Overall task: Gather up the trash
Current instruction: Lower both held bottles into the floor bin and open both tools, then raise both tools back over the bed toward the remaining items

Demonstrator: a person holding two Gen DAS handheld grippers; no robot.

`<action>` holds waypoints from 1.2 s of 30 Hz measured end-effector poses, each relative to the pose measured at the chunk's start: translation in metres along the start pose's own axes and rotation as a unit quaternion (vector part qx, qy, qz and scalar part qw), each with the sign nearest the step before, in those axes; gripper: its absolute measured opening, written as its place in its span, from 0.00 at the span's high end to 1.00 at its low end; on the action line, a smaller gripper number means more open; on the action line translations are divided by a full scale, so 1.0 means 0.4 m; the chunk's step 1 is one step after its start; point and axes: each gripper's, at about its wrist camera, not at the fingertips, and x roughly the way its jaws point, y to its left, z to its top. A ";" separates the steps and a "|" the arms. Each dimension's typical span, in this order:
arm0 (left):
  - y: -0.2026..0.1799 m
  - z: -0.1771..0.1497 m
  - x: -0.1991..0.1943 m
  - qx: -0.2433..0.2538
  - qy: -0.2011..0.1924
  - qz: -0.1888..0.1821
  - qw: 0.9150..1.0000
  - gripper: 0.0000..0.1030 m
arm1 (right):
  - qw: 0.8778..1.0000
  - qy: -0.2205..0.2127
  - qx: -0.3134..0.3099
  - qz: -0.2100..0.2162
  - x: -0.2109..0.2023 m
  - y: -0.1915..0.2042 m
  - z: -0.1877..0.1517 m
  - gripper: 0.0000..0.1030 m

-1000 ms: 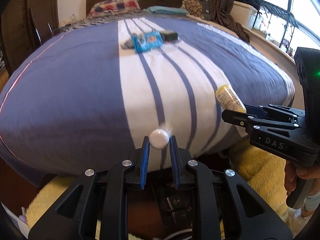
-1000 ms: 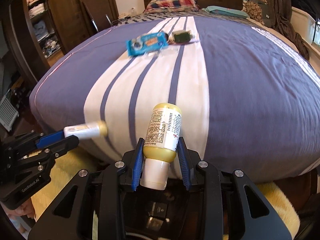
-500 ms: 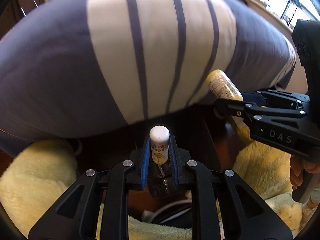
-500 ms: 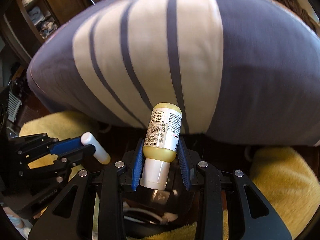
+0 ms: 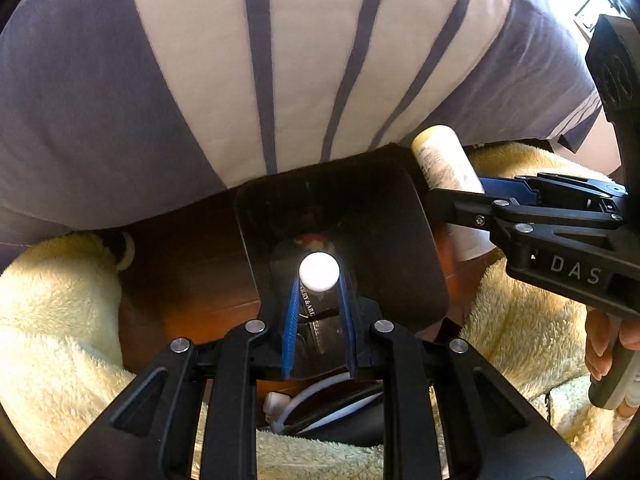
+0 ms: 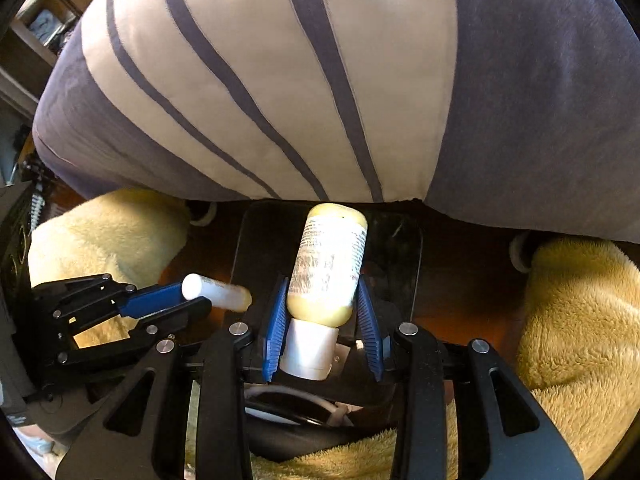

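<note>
Hovering now over the black bin (image 5: 400,240) by the bed (image 5: 160,80), no longer above the bedspread: my left gripper (image 5: 319,312) clamps the small white-capped tube (image 5: 319,272), my right gripper (image 6: 323,320) the yellow bottle (image 6: 330,264). Both fingers look spread wider than a second ago; I judge release is starting.

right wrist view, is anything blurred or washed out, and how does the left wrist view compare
Right wrist view: the small tube in the left gripper is motion-smeared, and the yellow bottle label is unreadable. Left wrist view: the tube's white cap is blown out and the bin interior is dark.
</note>
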 end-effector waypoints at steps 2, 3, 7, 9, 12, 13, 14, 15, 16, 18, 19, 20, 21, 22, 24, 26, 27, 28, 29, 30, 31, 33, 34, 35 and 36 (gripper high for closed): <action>0.002 -0.002 -0.003 -0.003 -0.002 0.001 1.000 0.67 | 1.000 -0.001 0.003 -0.003 0.003 -0.002 0.010 0.60; 0.001 -0.003 -0.004 -0.003 -0.004 0.002 1.000 0.63 | 1.000 -0.002 0.004 -0.006 0.003 -0.003 0.011 0.54; 0.004 -0.007 -0.016 -0.007 -0.011 0.008 1.000 0.51 | 1.000 -0.012 0.010 -0.013 -0.010 -0.015 0.010 0.47; 0.008 -0.008 -0.025 -0.010 -0.014 0.012 1.000 0.46 | 0.999 -0.021 0.010 -0.023 -0.023 -0.017 0.013 0.35; 0.013 -0.008 -0.042 -0.011 -0.024 0.021 0.999 0.32 | 0.998 -0.038 0.005 -0.042 -0.048 -0.024 0.023 0.15; 0.015 -0.007 -0.052 -0.011 -0.030 0.025 0.999 0.26 | 0.998 -0.045 0.003 -0.046 -0.056 -0.026 0.025 0.12; 0.018 -0.005 -0.058 -0.010 -0.035 0.028 0.999 0.22 | 0.998 -0.052 0.002 -0.048 -0.066 -0.029 0.027 0.08; 0.021 -0.002 -0.071 -0.010 -0.041 0.032 0.999 0.20 | 0.997 -0.063 0.002 -0.052 -0.080 -0.030 0.029 0.07; 0.023 0.002 -0.077 -0.010 -0.045 0.035 0.998 0.16 | 0.996 -0.068 0.002 -0.054 -0.089 -0.032 0.033 0.07; 0.028 0.009 -0.101 -0.011 -0.056 0.039 0.998 0.12 | 0.995 -0.081 0.003 -0.059 -0.113 -0.032 0.039 0.05; 0.034 0.010 -0.112 -0.012 -0.061 0.040 0.997 0.10 | 0.994 -0.088 0.004 -0.061 -0.126 -0.033 0.040 0.05; 0.037 0.013 -0.126 -0.014 -0.067 0.041 0.997 0.10 | 0.993 -0.095 0.005 -0.063 -0.141 -0.033 0.043 0.05; 0.041 0.016 -0.140 -0.017 -0.074 0.041 0.996 0.09 | 0.993 -0.100 0.005 -0.064 -0.151 -0.032 0.045 0.05; 0.045 0.019 -0.151 -0.019 -0.079 0.042 0.996 0.09 | 0.992 -0.106 0.005 -0.065 -0.165 -0.032 0.049 0.05; 0.053 0.028 -0.185 -0.022 -0.094 0.043 0.994 0.09 | 0.991 -0.118 0.004 -0.064 -0.194 -0.033 0.058 0.04; 0.062 0.039 -0.214 -0.022 -0.109 0.047 0.993 0.08 | 0.989 -0.135 0.002 -0.064 -0.231 -0.031 0.071 0.04; 0.065 0.049 -0.234 -0.021 -0.118 0.050 0.992 0.08 | 0.987 -0.144 0.001 -0.065 -0.246 -0.031 0.076 0.04; 0.068 0.056 -0.254 -0.022 -0.128 0.054 0.990 0.08 | 0.986 -0.154 -0.002 -0.067 -0.264 -0.027 0.083 0.04; 0.072 0.063 -0.273 -0.023 -0.137 0.058 0.989 0.08 | 0.984 -0.164 -0.004 -0.068 -0.282 -0.024 0.090 0.04; 0.074 0.070 -0.289 -0.025 -0.145 0.060 0.987 0.08 | 0.983 -0.171 -0.006 -0.068 -0.297 -0.021 0.097 0.04; 0.078 0.078 -0.301 -0.026 -0.150 0.063 0.986 0.08 | 0.981 -0.180 -0.008 -0.068 -0.315 -0.021 0.107 0.04; 0.088 0.099 -0.328 -0.028 -0.163 0.071 0.984 0.08 | 0.978 -0.194 -0.011 -0.071 -0.338 -0.020 0.128 0.04; 0.092 0.108 -0.337 -0.027 -0.168 0.076 0.983 0.08 | 0.977 -0.201 -0.013 -0.074 -0.350 -0.020 0.141 0.04; 0.097 0.118 -0.347 -0.026 -0.173 0.081 0.981 0.08 | 0.975 -0.207 -0.014 -0.077 -0.361 -0.019 0.154 0.04; 0.104 0.130 -0.357 -0.027 -0.177 0.086 0.980 0.08 | 0.974 -0.211 -0.015 -0.079 -0.368 -0.020 0.166 0.04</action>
